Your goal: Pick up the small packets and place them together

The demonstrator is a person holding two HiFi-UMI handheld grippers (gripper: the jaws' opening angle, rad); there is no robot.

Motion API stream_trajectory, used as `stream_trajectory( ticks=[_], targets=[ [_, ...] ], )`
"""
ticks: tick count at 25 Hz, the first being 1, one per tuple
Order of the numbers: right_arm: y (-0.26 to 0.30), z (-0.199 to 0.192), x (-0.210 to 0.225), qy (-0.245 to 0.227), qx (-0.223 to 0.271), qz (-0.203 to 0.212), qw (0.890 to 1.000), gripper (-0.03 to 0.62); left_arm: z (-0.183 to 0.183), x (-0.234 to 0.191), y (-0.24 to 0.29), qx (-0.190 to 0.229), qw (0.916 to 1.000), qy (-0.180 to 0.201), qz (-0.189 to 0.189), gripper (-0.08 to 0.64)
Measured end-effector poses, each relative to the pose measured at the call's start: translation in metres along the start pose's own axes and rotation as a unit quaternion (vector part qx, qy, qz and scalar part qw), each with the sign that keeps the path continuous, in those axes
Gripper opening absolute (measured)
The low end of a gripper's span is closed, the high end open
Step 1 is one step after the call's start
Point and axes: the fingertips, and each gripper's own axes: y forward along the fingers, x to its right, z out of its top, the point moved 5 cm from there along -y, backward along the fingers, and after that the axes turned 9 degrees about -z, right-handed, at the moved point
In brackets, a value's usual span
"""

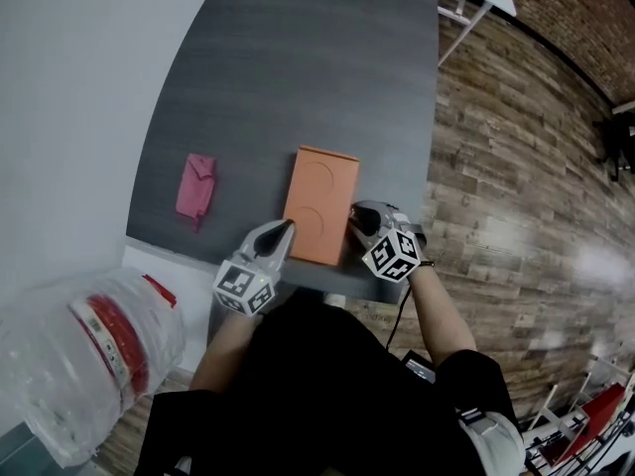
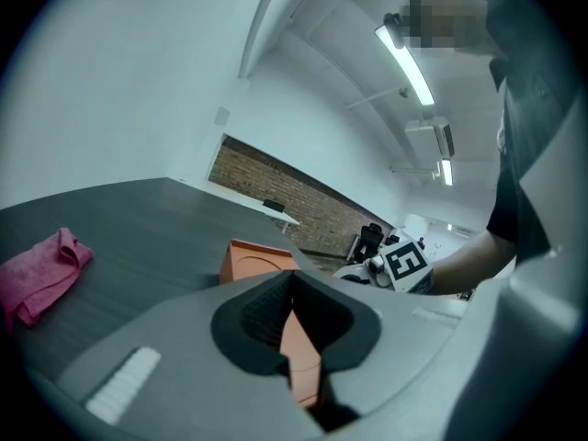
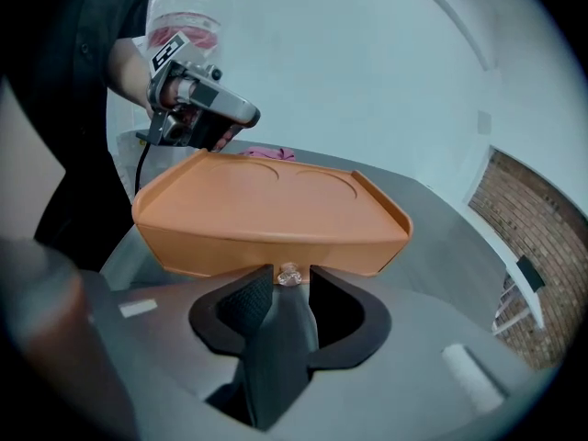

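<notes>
Pinching an edge of the orange tray [image 1: 321, 204] — left gripper [image 1: 287, 227]; right gripper [image 1: 354, 212] just beside it, jaws apart

Head view: I look steeply down on the grey table [image 1: 288, 77] from its near edge. Gripper views sit low and close, facing the orange tray [image 1: 322, 204] from left and right; all share it.

I noted two grey moulded shells, the left gripper [image 1: 286, 228] left of the orange tray [image 1: 322, 191] and the right gripper [image 1: 355, 213] right of it. Each bore a black-and-white marker cube [image 1: 244, 288] and ribbed black pads [image 3: 241, 309]. A black cable [image 1: 396, 323] left the right one. The person wore a black short-sleeved shirt [image 1: 317, 395].
</notes>
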Motion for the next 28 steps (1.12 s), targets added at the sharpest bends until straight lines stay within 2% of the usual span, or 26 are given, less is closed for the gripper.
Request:
stream_trajectory(
  ticks=[11,18,22,28],
  targets=[
    [0.001,-0.001,0.002,-0.055,-0.005,0.043,0.998,0.094,0.002,-0.002,-0.005,0.011,0.9999,-0.003,0.011,0.000],
    [0.002,0.001,0.003,-0.074,-0.014,0.048,0.996,0.077,0.001,-0.004,-0.005,0.004,0.9999,-0.002,0.013,0.000],
    [0.001,0.000,0.003,-0.069,-0.012,0.039,0.997,0.077,-0.004,-0.005,0.001,-0.019,0.9996,0.005,0.022,0.000],
    [-0.003,-0.007,0.004,-0.065,-0.018,0.032,0.997,0.077,-0.025,-0.011,0.008,-0.094,0.9939,0.023,0.054,0.000]
  ],
)
